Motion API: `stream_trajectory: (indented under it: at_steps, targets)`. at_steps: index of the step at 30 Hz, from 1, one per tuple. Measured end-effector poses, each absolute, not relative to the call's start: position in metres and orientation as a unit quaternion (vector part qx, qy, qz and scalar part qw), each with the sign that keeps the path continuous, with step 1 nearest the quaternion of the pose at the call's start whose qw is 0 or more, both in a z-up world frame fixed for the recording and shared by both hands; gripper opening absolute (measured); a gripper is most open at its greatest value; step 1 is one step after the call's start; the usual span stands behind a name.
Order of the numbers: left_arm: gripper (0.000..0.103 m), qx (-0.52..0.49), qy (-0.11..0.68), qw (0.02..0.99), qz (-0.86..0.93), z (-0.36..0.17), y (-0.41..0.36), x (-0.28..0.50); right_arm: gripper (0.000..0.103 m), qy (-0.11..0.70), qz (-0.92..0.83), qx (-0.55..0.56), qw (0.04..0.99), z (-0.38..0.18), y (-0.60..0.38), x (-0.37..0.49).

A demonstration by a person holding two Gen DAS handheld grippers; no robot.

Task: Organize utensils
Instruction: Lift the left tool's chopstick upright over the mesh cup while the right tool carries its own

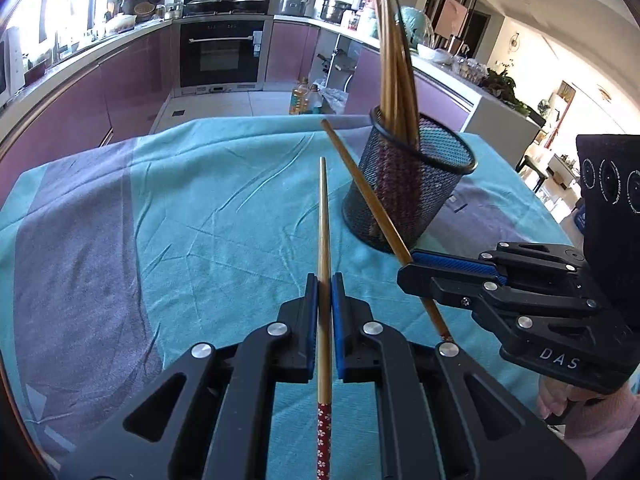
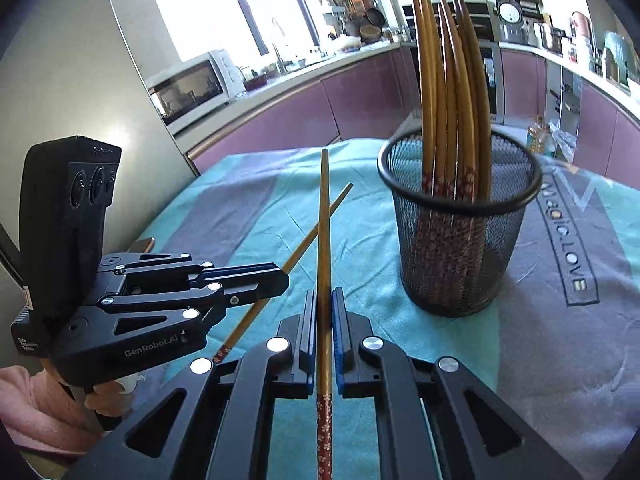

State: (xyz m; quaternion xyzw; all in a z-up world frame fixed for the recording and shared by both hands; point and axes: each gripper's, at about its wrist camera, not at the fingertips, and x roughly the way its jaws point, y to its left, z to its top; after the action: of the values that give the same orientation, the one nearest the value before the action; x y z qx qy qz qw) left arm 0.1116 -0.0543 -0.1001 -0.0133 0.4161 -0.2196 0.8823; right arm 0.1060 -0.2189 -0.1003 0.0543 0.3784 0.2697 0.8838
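My left gripper (image 1: 324, 280) is shut on a wooden chopstick (image 1: 323, 216) with a red flowered end, held above the table and pointing forward. My right gripper (image 2: 324, 296) is shut on a second chopstick (image 2: 323, 216) of the same kind. Each gripper shows in the other's view: the right one (image 1: 408, 266) with its chopstick (image 1: 360, 180) slanting up-left, the left one (image 2: 280, 276) with its chopstick (image 2: 316, 228) slanting up-right. A black mesh cup (image 1: 408, 184) holding several upright chopsticks (image 1: 394, 64) stands ahead and to the right; it also shows in the right wrist view (image 2: 460, 236).
The table carries a teal and grey cloth (image 1: 200, 208) with printed lettering (image 2: 568, 232). Purple kitchen cabinets (image 1: 120, 80), an oven (image 1: 222, 54) and a microwave (image 2: 192, 86) lie beyond the table's far edge. Oil bottles (image 1: 306, 98) stand on the floor.
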Motion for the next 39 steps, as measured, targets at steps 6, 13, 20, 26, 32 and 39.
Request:
stream_trajectory:
  at_steps: [6,13,20,26,32,39]
  targets:
    - [0.007,-0.029,0.402,0.882,-0.244,-0.081,-0.049,0.104,0.006,0.357,0.271,0.063,0.892,-0.084,-0.232,0.099]
    - [0.007,-0.046,0.379,0.883,-0.272,-0.057,-0.045,0.094,0.006,0.332,0.269,0.075,0.901,-0.066,-0.248,0.093]
    - [0.007,-0.053,0.359,0.884,-0.293,-0.035,-0.049,0.089,0.006,0.312,0.269,0.088,0.907,-0.052,-0.258,0.09]
    - [0.007,-0.055,0.345,0.888,-0.3,-0.019,-0.05,0.087,0.006,0.297,0.267,0.09,0.912,-0.041,-0.267,0.094]
    - [0.007,-0.06,0.335,0.89,-0.305,-0.009,-0.05,0.09,0.006,0.282,0.263,0.085,0.919,-0.031,-0.272,0.095]
    - [0.007,-0.066,0.323,0.891,-0.311,0.0,-0.048,0.094,0.006,0.271,0.255,0.084,0.924,-0.022,-0.279,0.095]
